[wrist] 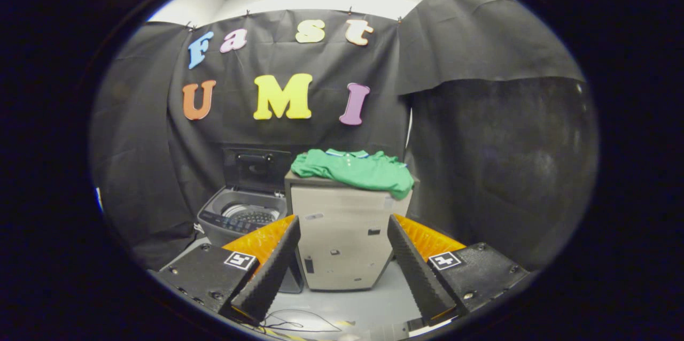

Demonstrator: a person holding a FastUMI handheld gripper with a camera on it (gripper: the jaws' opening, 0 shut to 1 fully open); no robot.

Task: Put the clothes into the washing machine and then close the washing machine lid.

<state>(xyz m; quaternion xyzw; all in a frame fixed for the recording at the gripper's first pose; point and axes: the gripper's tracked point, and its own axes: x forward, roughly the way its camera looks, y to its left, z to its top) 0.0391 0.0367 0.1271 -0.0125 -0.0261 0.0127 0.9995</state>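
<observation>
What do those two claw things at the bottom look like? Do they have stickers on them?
The gripper has two long flat fingers with ridged, saw-like inner faces, standing wide apart. Each finger sits on a boxy black block with small screws and a square black-and-white marker sticker. Bumpy orange pieces sit behind the fingers. Thin cables lie on the floor below them.

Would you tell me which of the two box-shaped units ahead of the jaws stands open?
The grey top-loading washing machine, its lid raised; the beige cabinet beside it, carrying the green shirt, is shut.
</observation>
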